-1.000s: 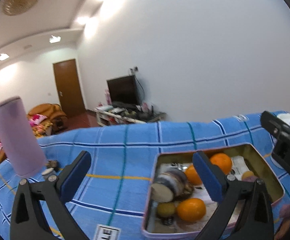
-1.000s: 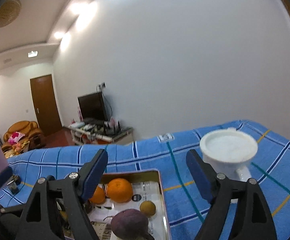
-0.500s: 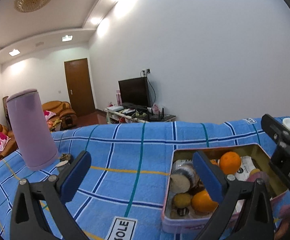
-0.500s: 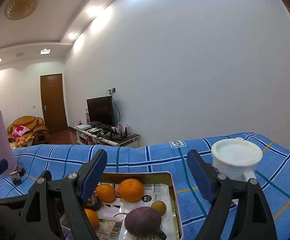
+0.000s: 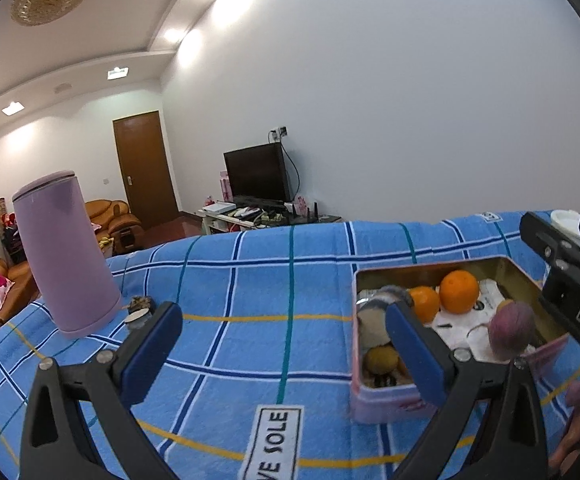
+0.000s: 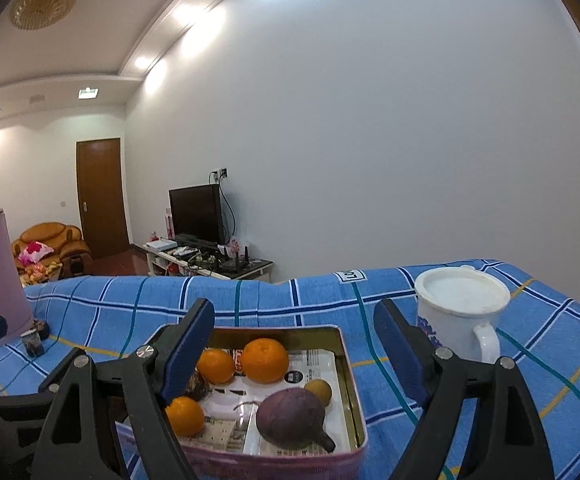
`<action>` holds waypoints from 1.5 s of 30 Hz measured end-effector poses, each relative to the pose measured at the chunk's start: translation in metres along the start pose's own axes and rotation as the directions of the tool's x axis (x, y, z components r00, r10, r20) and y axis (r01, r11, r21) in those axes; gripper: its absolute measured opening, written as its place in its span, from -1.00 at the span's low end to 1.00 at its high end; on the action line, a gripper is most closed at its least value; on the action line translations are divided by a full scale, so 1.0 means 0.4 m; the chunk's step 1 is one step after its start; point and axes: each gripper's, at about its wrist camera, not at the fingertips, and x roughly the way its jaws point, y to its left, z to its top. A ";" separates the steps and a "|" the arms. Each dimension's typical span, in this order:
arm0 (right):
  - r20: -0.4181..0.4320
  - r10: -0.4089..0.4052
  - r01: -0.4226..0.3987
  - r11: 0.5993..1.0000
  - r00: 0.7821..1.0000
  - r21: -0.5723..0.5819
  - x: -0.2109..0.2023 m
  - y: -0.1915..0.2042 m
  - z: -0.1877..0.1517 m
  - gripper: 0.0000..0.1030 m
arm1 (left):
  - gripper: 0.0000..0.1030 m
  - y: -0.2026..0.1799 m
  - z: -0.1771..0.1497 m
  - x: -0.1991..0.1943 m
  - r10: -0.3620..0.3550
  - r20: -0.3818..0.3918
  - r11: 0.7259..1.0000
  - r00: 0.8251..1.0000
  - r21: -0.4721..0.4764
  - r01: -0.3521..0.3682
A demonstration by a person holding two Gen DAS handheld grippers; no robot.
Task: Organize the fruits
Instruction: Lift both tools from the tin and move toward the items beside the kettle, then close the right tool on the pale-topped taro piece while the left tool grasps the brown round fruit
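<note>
We hover over a blue-checked cloth (image 5: pixel 250 280) on the counter with both tongs spread wide and empty: the left tongs (image 5: pixel 282 344) above bare cloth beside the tin, the right tongs (image 6: pixel 294 348) above the open tin (image 6: pixel 350 380) itself. The fruit sits in that tin: three oranges (image 6: pixel 265 360), a small yellowish fruit (image 6: pixel 319 390) and a purple, stemmed one (image 6: pixel 290 418), loose on printed paper, so we judge the sorting barely begun, with every piece yet to be lifted. A white mug (image 6: pixel 460 312) stands just right of the tin, a lilac cylinder (image 5: pixel 64 252) well to its left. Readable writing is scant: "SOLE" on a cloth label (image 5: pixel 276 444), "DAS" on the neighbouring gripper.
</note>
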 end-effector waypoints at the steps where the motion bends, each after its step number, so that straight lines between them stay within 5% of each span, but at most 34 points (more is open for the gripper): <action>1: -0.005 -0.001 0.001 1.000 1.000 -0.007 -0.003 0.004 -0.002 0.61 | 1.00 0.007 -0.002 -0.001 0.000 -0.002 1.000 1.000 0.007 0.000; 17: -0.104 0.013 -0.011 1.000 0.994 0.019 0.040 0.129 -0.023 0.61 | 1.00 0.191 -0.010 0.052 0.080 -0.013 0.997 0.997 -0.012 -0.080; 30: -0.156 0.141 -0.137 0.990 0.978 0.038 0.059 0.343 -0.044 0.62 | 1.00 0.313 -0.033 0.078 0.117 -0.057 0.990 0.992 -0.070 -0.120; 45: -0.185 0.213 -0.212 0.977 0.959 0.026 0.058 0.461 -0.056 0.62 | 1.00 0.437 -0.050 0.105 0.165 -0.103 0.981 0.981 -0.090 -0.174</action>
